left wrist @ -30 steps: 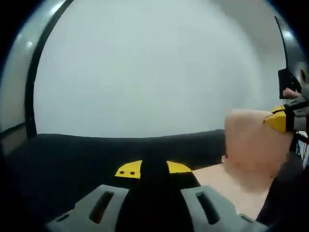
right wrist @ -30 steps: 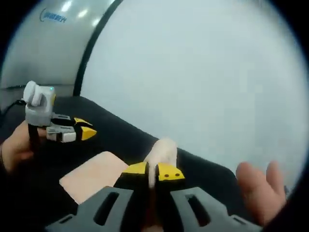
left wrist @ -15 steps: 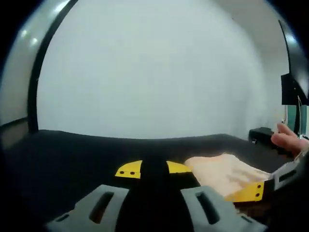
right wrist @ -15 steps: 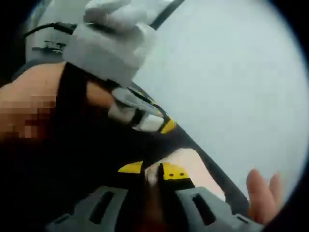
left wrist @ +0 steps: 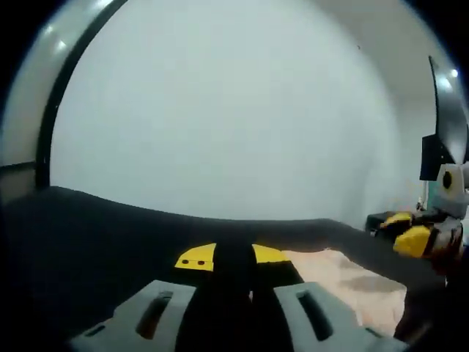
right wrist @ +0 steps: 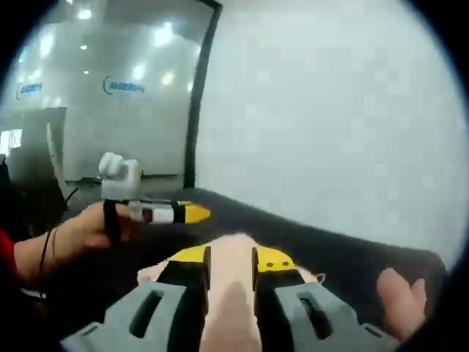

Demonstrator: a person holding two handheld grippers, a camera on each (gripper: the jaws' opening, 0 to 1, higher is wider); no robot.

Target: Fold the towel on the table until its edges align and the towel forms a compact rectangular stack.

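A peach towel [left wrist: 352, 282] lies flat on the black table [left wrist: 110, 235], to the right of my left gripper [left wrist: 233, 257], whose yellow-tipped jaws are together with nothing showing between them. In the right gripper view the towel [right wrist: 231, 249] shows in the gap of my right gripper [right wrist: 232, 258], and the jaws stand apart around it. The left gripper [right wrist: 192, 213], held by a hand [right wrist: 69, 238], hovers to the left just beyond the towel's far edge. The right gripper [left wrist: 407, 229] appears at the right of the left gripper view, lifted above the towel.
The black table [right wrist: 344, 253] ends at a white wall behind. A black post [right wrist: 198, 88] and a glass wall with a logo [right wrist: 123, 86] stand at the left. Another hand [right wrist: 399, 297] rests at the lower right.
My right gripper's jaws have parted from their pinch on the towel, and it has drawn back from the left gripper. The towel's lifted part now lies flat on the table.
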